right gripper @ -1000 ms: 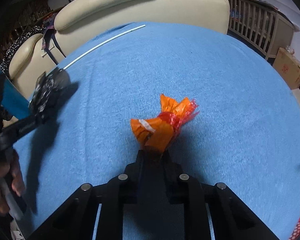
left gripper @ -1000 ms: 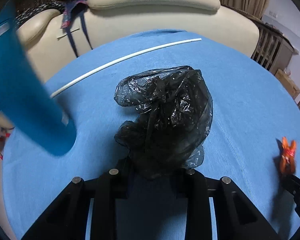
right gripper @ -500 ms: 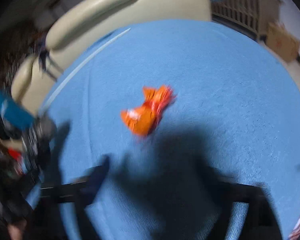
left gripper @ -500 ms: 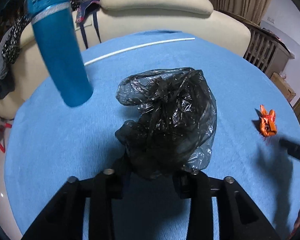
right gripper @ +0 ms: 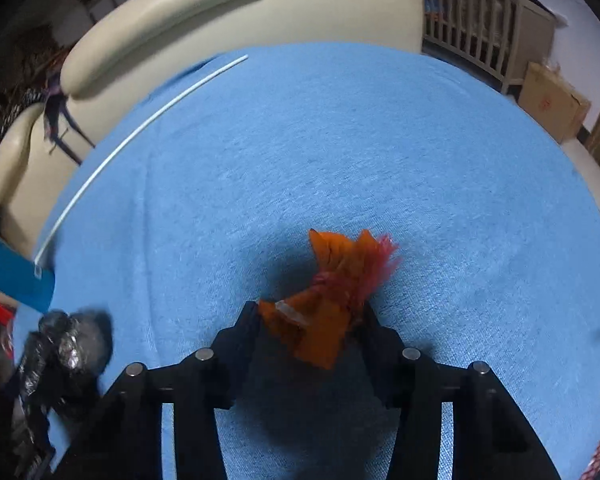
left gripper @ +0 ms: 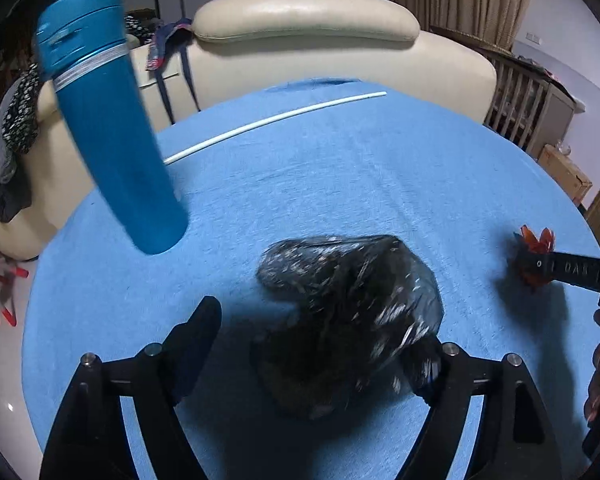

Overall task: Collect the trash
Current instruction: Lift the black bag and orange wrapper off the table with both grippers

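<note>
Orange wrapper (right gripper: 320,320): crumpled, on blue tablecloth (right gripper: 340,140), between closing jaws of right gripper (right gripper: 312,320), both fingertips at its sides. Black plastic bag (left gripper: 352,312): between opening jaws of left gripper (left gripper: 320,332), against right finger, clear of left.

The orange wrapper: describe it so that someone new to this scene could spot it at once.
On the blue cloth that covers the table before the cream sofa, look just ahead of the right gripper, whose jaws are closing around it. The orange wrapper is a small crumpled twist with a frayed red end, unlike the bigger black plastic bag.
</note>
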A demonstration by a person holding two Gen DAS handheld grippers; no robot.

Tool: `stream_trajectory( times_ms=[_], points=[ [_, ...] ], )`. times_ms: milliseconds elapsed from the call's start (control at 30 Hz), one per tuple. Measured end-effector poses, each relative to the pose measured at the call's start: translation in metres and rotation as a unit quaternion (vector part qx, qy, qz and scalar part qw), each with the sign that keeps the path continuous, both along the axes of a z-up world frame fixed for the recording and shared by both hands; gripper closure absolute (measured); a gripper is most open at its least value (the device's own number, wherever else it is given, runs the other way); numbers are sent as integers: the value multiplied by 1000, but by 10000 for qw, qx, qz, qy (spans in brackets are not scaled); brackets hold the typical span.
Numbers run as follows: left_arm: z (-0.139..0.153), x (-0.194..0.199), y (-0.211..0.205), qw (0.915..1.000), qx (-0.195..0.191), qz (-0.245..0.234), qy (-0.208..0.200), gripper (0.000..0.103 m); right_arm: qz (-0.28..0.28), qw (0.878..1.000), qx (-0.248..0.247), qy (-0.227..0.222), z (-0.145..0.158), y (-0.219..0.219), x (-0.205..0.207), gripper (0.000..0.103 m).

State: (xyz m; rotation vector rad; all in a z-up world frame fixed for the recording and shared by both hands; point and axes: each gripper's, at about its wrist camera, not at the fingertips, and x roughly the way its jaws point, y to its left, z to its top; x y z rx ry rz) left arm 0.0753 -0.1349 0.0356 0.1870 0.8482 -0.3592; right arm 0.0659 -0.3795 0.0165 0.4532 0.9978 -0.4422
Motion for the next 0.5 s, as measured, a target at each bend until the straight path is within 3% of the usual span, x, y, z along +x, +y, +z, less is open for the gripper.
stream_trajectory(
  times_ms=[133, 200, 267, 333, 500],
  points=[
    [-6, 6, -9, 9998, 21, -140, 163, 19, 139, 9998, -150, 59, 0, 2, 0, 58],
    [-21, 15, -16, 9970, 237, -343, 645, 23, 221, 9995, -189, 85, 0, 5, 0, 59],
    [-25, 16, -16, 9976, 240, -331, 553, 63, 292, 9995, -115, 89, 1, 9, -2, 62],
    [-25, 19, -12, 9967, 121, -315, 735, 64, 332, 9994, -61, 65, 3, 16, -12, 64],
    [-15, 10, 4, 9974, -89, -85, 717, 65, 429, 9991, 21, -16, 7, 25, -28, 64]
  ],
)
